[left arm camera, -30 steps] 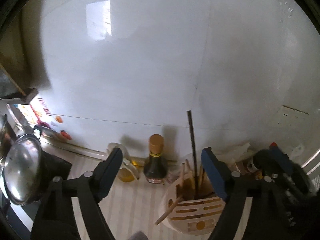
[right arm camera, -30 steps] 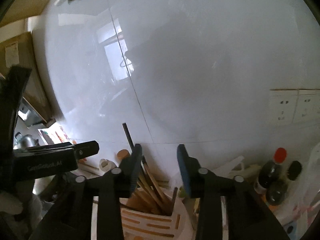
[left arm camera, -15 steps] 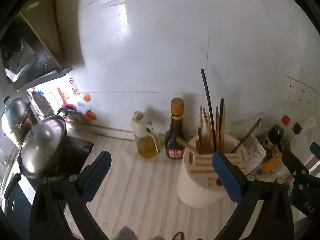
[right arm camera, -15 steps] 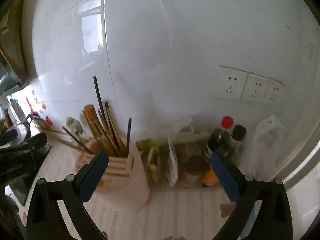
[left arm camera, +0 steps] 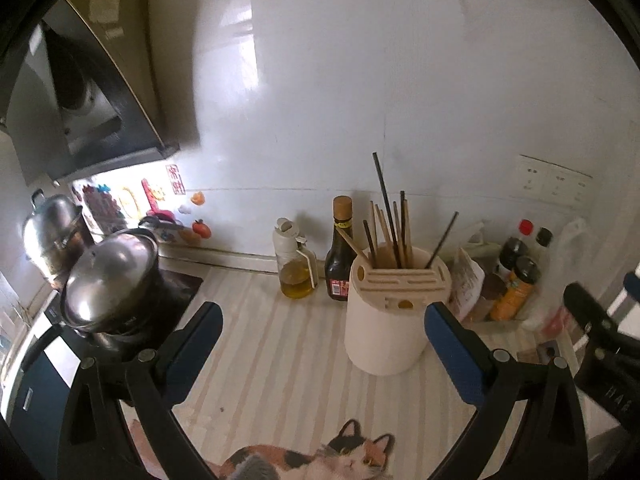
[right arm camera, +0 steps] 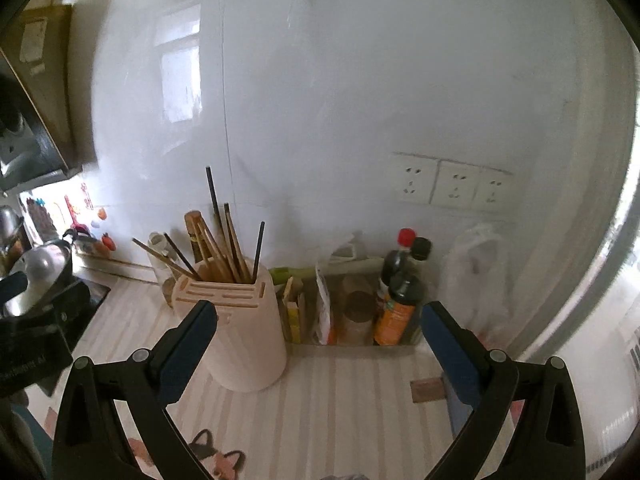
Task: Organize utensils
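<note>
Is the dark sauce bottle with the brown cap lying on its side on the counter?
No, the dark sauce bottle stands upright on the counter, between the oil bottle and the utensil holder.

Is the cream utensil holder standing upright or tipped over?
Upright. The utensil holder stands on its base on the striped countertop, slotted top facing up, with chopsticks sticking out of its top.

Cat picture [left arm camera: 320,460] on the mat cut off by the bottom edge. Chopsticks [left arm camera: 390,232] lower ends hidden inside the holder [left arm camera: 384,332]. Bottle labels [right arm camera: 394,316] too small to read. Items behind the holder partly hidden, blurred.
</note>
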Motion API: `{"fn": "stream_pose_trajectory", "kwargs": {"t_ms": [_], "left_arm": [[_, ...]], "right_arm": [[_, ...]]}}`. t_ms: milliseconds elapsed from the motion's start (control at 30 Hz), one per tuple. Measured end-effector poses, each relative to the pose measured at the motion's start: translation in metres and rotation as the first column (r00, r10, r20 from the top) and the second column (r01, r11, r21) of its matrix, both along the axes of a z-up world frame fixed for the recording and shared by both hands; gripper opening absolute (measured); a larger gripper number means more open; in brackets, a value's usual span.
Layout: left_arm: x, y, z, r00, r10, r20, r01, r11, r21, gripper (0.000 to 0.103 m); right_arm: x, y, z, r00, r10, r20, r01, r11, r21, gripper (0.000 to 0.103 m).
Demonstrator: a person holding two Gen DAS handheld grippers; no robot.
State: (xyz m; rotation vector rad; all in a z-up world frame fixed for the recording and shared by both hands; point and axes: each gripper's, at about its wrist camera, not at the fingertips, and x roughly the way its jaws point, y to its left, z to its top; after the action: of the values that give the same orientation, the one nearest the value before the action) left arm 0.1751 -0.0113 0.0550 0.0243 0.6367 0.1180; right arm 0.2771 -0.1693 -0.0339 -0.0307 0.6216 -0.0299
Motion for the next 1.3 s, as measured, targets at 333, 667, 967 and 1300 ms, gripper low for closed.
{"fn": "stream_pose_trajectory", "kwargs": {"t_ms": [333,667,967,1300], "left_arm": [[-0.099,0.024,0.027,0.996,-0.074,0.043,0.074,0.997,-0.007,0.103],[-0.169,0.038,0.05,0.994,-0.107,0.03,0.108,0.994,-0.021,0.103],[-0.187,0.032,0.06,0.996,-0.082,0.042,0.084,0.996,-0.039,0.103],[-0.185,0.026,0.065,0.997,-0.043,0.068,0.045,0.999,-0.026,0.103]], "right_arm": [[-0.121,0.016,0.05,0.995,-0.067,0.07,0.068,0.998,-0.012,0.103],[-0.219,0.036,0.086,0.991,-0.106,0.079,0.106,0.994,0.003,0.103],[-0.245,0.031,0.108,0.99,-0.113,0.08,0.114,0.993,-0.004,0.103],[-0.241,0.028,0.113,0.992,-0.09,0.091,0.091,0.996,-0.006,0.103]]}}
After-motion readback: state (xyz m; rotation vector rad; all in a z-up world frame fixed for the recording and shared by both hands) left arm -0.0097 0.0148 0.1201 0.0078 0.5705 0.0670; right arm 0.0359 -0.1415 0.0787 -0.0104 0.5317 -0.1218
